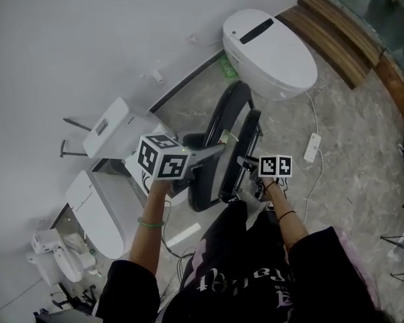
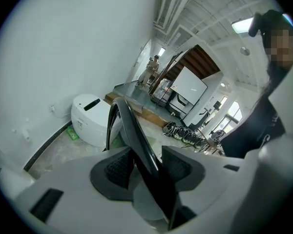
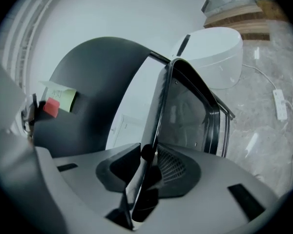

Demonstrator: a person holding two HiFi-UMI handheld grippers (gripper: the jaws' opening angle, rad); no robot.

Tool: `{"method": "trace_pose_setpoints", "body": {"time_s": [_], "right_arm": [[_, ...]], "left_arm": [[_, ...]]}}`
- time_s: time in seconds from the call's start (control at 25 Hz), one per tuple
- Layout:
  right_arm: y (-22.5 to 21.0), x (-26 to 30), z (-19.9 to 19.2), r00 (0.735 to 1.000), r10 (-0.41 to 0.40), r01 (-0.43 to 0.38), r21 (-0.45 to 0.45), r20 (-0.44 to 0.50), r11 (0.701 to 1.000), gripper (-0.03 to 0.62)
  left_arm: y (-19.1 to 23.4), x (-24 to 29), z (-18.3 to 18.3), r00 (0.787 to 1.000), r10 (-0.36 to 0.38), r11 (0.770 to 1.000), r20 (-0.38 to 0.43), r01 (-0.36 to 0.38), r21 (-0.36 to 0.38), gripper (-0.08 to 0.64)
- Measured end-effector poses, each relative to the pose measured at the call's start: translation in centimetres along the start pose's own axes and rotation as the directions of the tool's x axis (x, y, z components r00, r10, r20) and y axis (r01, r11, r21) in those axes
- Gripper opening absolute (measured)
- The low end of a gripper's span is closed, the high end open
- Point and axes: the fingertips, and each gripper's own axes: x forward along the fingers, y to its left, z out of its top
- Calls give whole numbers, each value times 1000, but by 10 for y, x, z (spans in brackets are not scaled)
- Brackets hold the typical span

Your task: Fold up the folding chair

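The black folding chair (image 1: 222,133) stands on the stone floor in front of me, its seat and back drawn close together. My left gripper (image 1: 215,150) reaches in from the left and grips the chair's near panel. In the left gripper view the glossy black edge (image 2: 136,140) runs between the pads, and the left gripper (image 2: 146,167) is shut on it. My right gripper (image 1: 246,161) comes in from the right side. In the right gripper view a thin frame bar (image 3: 158,111) passes between the pads, and the right gripper (image 3: 147,160) is shut on it.
A white toilet (image 1: 269,42) sits just behind the chair by the wall. More white fixtures (image 1: 101,210) crowd the left. A power strip (image 1: 312,147) and its cable lie on the floor to the right. Wooden steps (image 1: 340,32) rise at the back right.
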Motion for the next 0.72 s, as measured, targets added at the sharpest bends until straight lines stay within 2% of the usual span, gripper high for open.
{"method": "trace_pose_setpoints", "body": {"time_s": [0.12,0.2,0.36,0.56,0.72], "right_arm": [[19,27,20,993,56,-74,181,102,981,98],[22,39,29,986,91,-124,247,141,961,97],[25,59,34,993,68,-84,183,95,979,81],[31,68,33,988,75,-104,223,133,969,71],[33,72,35,990,89,-110,216,107,970,69]], "left_arm": [[23,-27,3,999,-46,999,23,46,-26,173],[30,-32,2,998,-59,998,31,60,-34,173],[45,-40,1,997,-64,997,35,65,-32,173],[56,-52,0,993,-98,993,70,102,-60,173],[62,-54,1,994,-85,993,66,89,-75,173]]}}
